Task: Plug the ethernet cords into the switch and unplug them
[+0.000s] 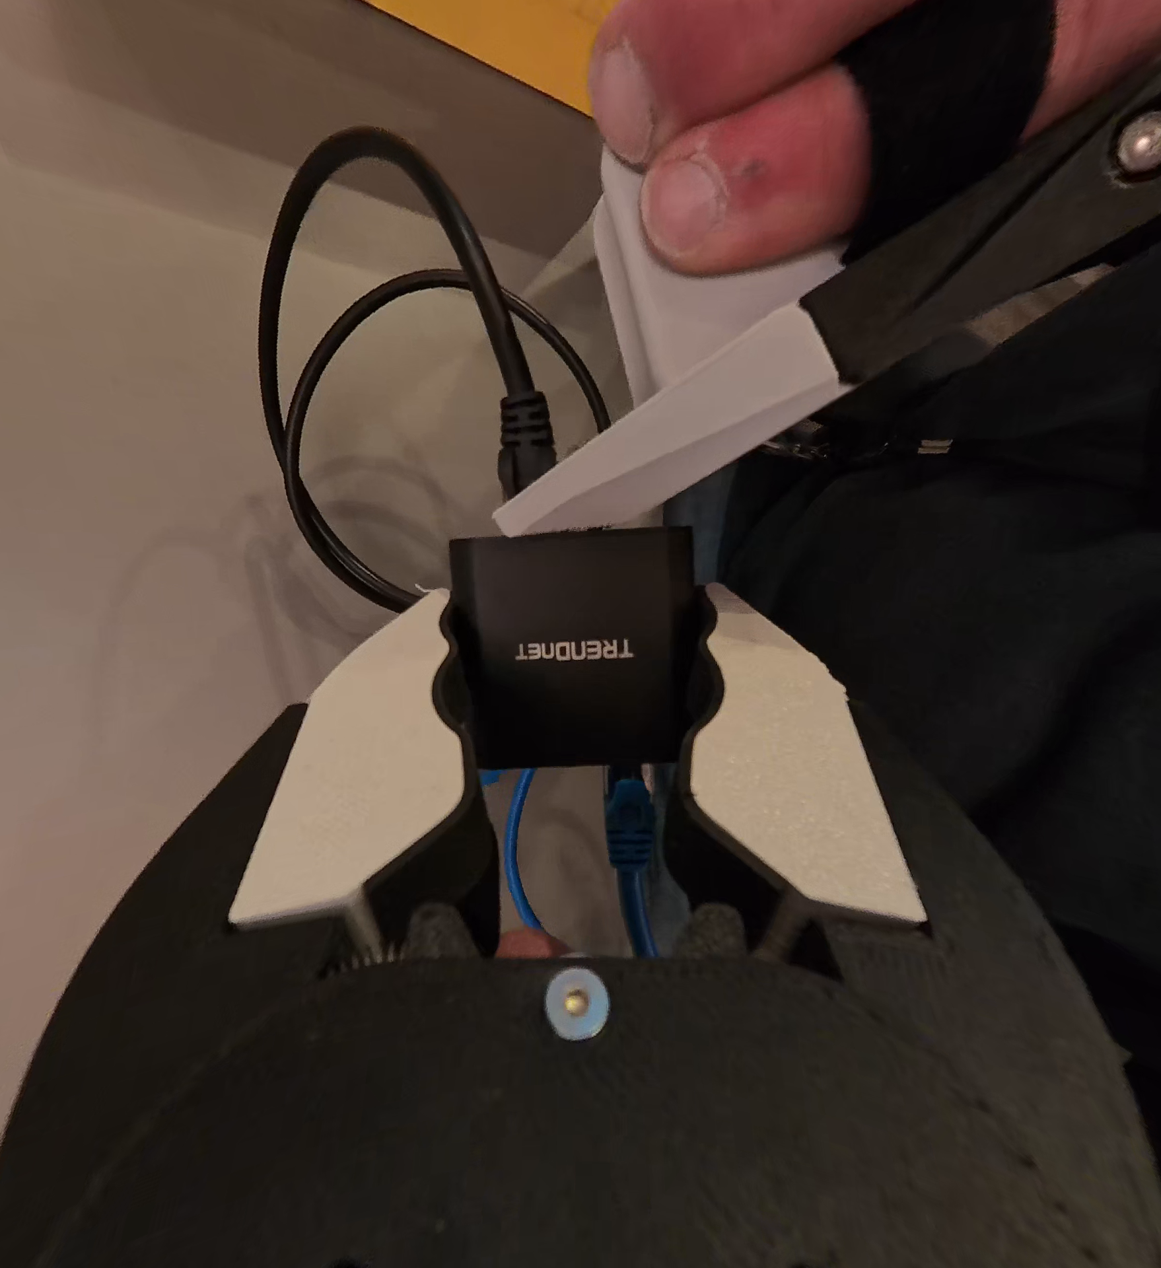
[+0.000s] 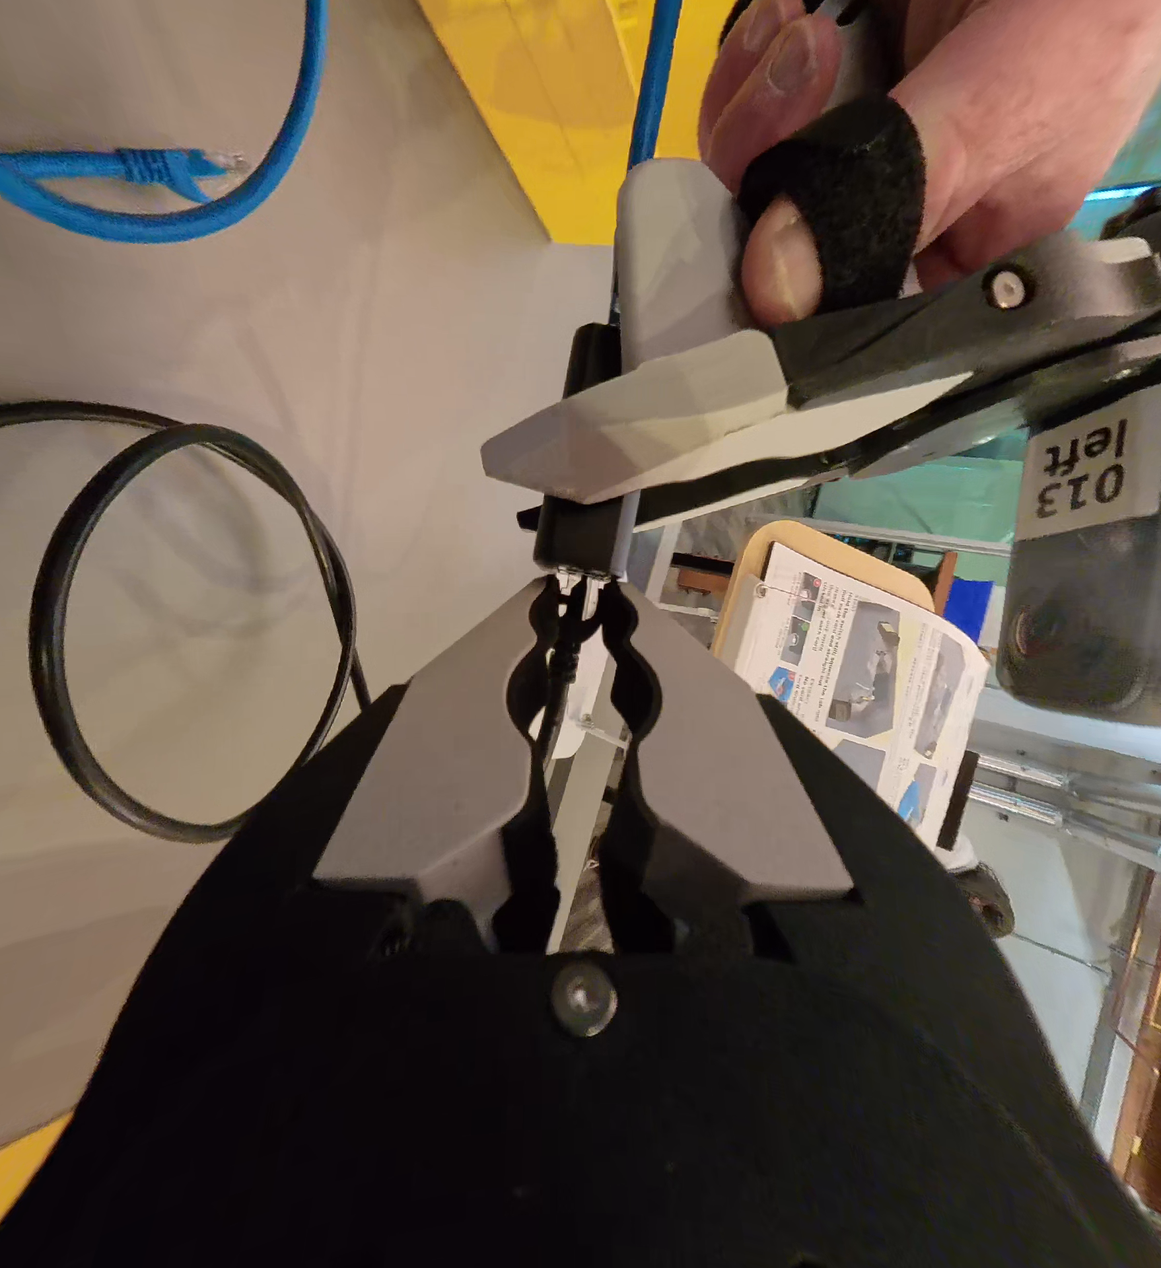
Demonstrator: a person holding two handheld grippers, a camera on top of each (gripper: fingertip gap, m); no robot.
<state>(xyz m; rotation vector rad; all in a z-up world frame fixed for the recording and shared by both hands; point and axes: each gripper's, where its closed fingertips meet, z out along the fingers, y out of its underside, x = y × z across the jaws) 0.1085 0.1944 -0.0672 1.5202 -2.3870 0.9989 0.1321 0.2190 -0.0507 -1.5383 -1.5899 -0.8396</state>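
My left gripper (image 1: 572,604) is shut on the black switch (image 1: 571,672) and holds it by both sides above the table. A blue ethernet cord (image 1: 629,816) is plugged into the switch's near side. My right gripper (image 2: 579,604) is shut on the black ethernet cord's plug (image 2: 564,635), with the plug's clear tip right at the switch's ports (image 2: 581,573). I cannot tell whether the plug is seated. In the left wrist view the black plug (image 1: 526,439) sits beyond the switch, partly hidden by the right gripper's white finger (image 1: 632,446). The black cord loops on the table (image 2: 186,617).
A second blue ethernet cord (image 2: 152,165) lies loose on the grey-white table (image 2: 289,309), its plug free. The table has a yellow border (image 2: 530,103). Beyond the table's edge are a clipboard with a printed sheet (image 2: 838,686) and metal shelving (image 2: 1078,789).
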